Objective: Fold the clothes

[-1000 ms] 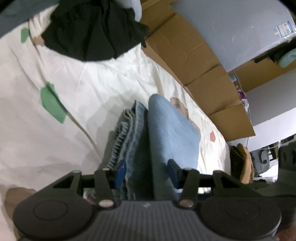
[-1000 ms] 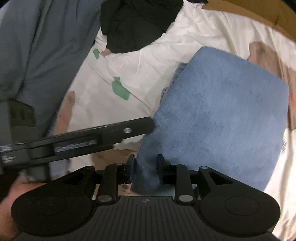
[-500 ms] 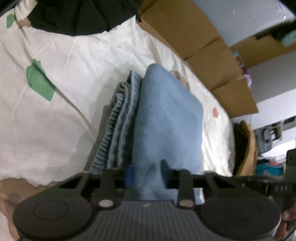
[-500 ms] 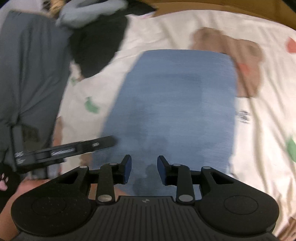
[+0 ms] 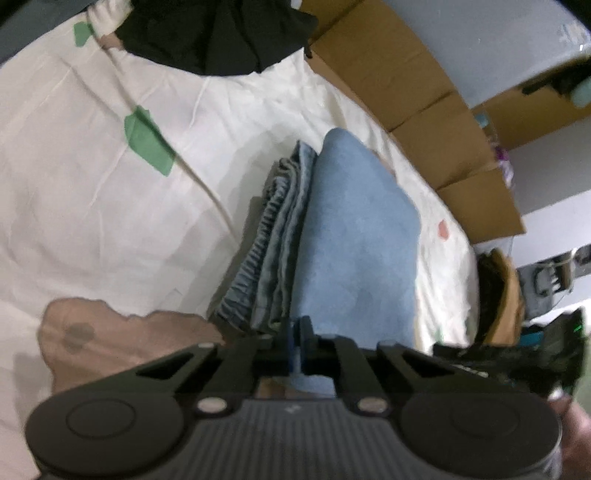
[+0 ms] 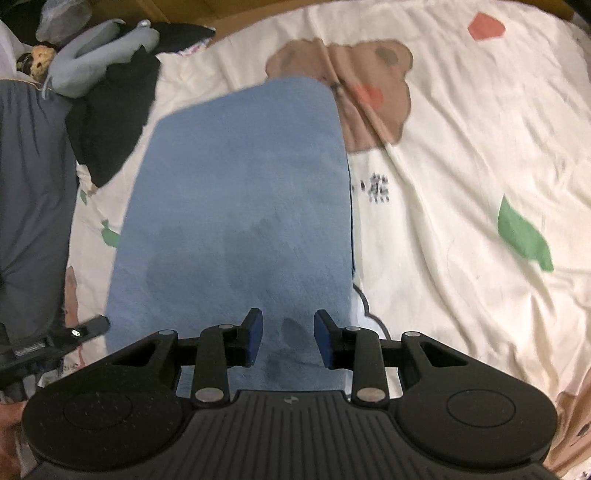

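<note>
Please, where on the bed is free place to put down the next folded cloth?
Free sheet lies right of the folded blue garment, between the printed bear and green leaf. Its left side is crowded: black clothing, grey clothing.

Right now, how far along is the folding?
Done: the blue garment lies folded flat on the bedsheet. In hand: left gripper is shut at its near edge; right gripper hovers open above it. Left: the black garment and grey garment remain unfolded.
</note>
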Motion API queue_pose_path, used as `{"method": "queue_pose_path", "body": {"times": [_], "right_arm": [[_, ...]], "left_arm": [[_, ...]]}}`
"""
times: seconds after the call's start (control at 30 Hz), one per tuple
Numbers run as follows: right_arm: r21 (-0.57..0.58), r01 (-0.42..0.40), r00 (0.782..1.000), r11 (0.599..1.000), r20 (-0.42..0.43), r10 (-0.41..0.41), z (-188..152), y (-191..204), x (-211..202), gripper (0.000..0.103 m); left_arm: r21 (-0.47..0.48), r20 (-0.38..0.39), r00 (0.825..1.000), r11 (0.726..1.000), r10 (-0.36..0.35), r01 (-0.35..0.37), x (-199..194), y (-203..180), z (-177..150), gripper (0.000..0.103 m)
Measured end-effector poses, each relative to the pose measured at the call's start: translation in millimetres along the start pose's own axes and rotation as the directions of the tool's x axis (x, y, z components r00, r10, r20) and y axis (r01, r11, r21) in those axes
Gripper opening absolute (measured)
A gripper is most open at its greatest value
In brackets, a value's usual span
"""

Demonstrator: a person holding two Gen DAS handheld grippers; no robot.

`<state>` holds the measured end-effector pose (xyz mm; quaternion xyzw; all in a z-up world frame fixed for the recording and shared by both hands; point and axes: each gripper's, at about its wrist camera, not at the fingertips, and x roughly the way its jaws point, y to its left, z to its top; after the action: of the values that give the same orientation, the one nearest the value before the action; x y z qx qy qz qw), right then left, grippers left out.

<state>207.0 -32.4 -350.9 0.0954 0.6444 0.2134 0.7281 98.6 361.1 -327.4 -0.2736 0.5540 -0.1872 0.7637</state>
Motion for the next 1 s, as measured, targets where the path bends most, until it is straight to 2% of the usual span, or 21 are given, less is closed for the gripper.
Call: {"method": "queue_pose_path", "body": {"times": [0.07,0.1,0.13,0.17,0.27,0.3,0.33,0.37,0.47,0.7,0.9,1.0], "right_arm": [[0.025,-0.006,1.000,1.000,-0.007,0.007,-7.5,-4.2,9.7,0.038],[0.044,-0.012,1.000,0.999,-0.010,0.013,-11.6,-6.1,14.2,0.038],[0.060,-0.015,1.000,0.998,-0.011,0.015,-15.6,-7.0,16.8,0.038],[0.075,-0.017,1.000,0.997,-0.011,0.018,-19.6,-7.8,19.2,0.039],[0.079,-0.012,1.000,0.997,0.009,0.011,-25.1,-5.8,18.3,0.039],[0.088,-0.016,1.000,0.996,0.014,0.015,-24.8,-5.3,17.4,0.039],[0.094,-0.022,1.000,0.995,0.023,0.020,-24.4,-4.9,15.9,0.039],[0.100,-0.028,0.999,0.995,0.031,0.025,-24.1,-4.5,14.3,0.040],[0.109,-0.033,0.998,0.993,0.050,0.027,-23.7,-1.4,9.5,0.040],[0.068,-0.029,0.998,0.997,0.063,0.025,-20.5,7.3,-3.1,0.040],[0.047,-0.030,0.997,0.998,0.075,0.026,-20.7,1.0,-6.3,0.040],[0.048,-0.029,0.997,0.998,0.070,0.026,-22.6,-6.0,-3.0,0.040]], "left_arm": [[-0.027,-0.005,0.999,0.999,-0.033,0.033,4.9,3.2,4.1,0.012],[-0.024,-0.012,0.999,0.999,-0.034,0.034,8.4,3.1,6.4,0.023],[-0.008,-0.021,0.999,1.000,-0.028,0.028,13.1,2.0,8.8,0.028],[0.007,-0.034,0.999,1.000,-0.027,0.027,17.2,0.9,9.8,0.029],[0.044,-0.068,0.997,0.998,-0.031,0.034,26.9,-2.0,10.3,0.041],[0.057,-0.077,0.997,0.998,-0.023,0.027,28.7,-3.1,10.5,0.040],[0.072,-0.088,0.996,0.997,-0.010,0.016,30.6,-4.3,10.8,0.028],[0.091,-0.094,0.995,0.996,0.014,-0.005,31.6,-5.4,11.0,0.023],[0.114,-0.098,0.995,0.994,0.017,-0.006,25.2,-9.8,9.8,0.015],[0.131,-0.083,0.996,0.991,0.030,-0.019,5.3,-26.4,-8.7,0.013],[0.084,-0.089,0.993,0.994,0.071,-0.063,12.4,-10.3,-29.7,0.012],[0.049,-0.078,0.995,0.997,0.066,-0.062,18.1,-4.2,-29.0,0.014]]}}
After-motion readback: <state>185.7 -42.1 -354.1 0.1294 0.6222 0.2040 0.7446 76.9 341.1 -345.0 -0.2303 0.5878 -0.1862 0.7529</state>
